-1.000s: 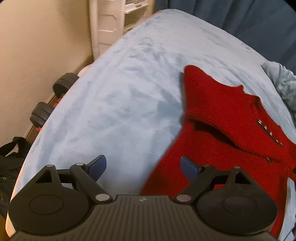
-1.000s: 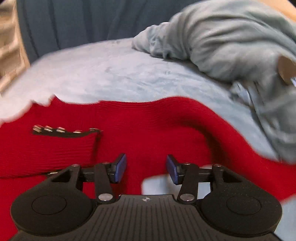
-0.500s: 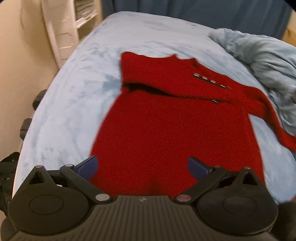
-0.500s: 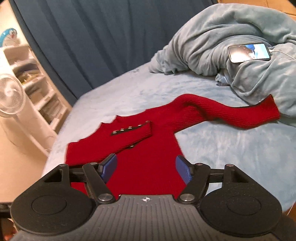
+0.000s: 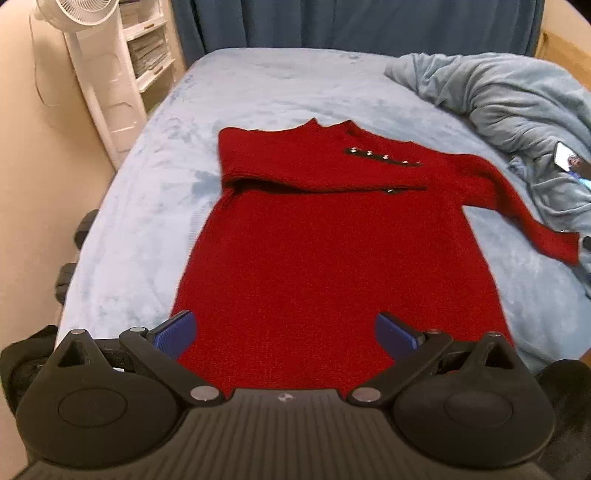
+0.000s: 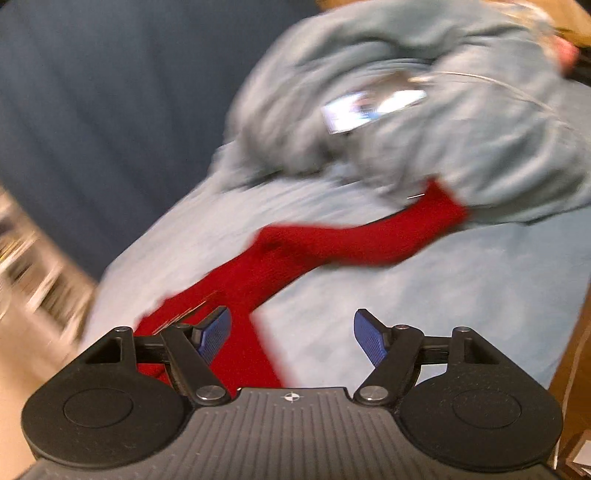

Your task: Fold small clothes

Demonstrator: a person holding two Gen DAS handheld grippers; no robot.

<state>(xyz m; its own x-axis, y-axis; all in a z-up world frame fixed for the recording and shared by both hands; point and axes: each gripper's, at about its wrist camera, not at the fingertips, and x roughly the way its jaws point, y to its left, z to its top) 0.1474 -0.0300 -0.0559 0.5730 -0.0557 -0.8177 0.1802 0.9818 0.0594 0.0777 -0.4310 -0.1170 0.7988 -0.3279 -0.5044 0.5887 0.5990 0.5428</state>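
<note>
Red knit sweater point(image 5: 332, 258): lying flat on the pale blue bed cover point(image 5: 280, 85), hem toward the left wrist camera, collar at the far end.
Folded sleeve point(image 5: 314, 177): lying across the chest, its dark cuff with a row of small metal buttons point(image 5: 384, 158) pointing toward the right side of the left view.
Free sleeve point(image 6: 354, 240): stretching out sideways, its cuff touching the crumpled blue-grey blanket point(image 5: 517, 107).
Handling: judging by the thick ribbed knit, the garment is behaving as soft, limp and moderately heavy, draping rather than holding shape, and clinging to the fleecy cover instead of sliding.
Where to take hold: the free cuff looks like the best pinch point, with a second grip near the shoulder seam to stop the body dragging.
Left gripper point(image 5: 284, 332): hovering over the hem, blue pads spread wide, grasping nothing.
Right gripper point(image 6: 291, 338): jaws standing apart and empty, pointing toward the free sleeve; this view is blurring.
Surroundings: a phone point(image 5: 567, 162) is resting on the blanket; a white fan point(image 5: 88, 11) and dark blue curtain point(image 5: 351, 22) are standing beyond the bed.
</note>
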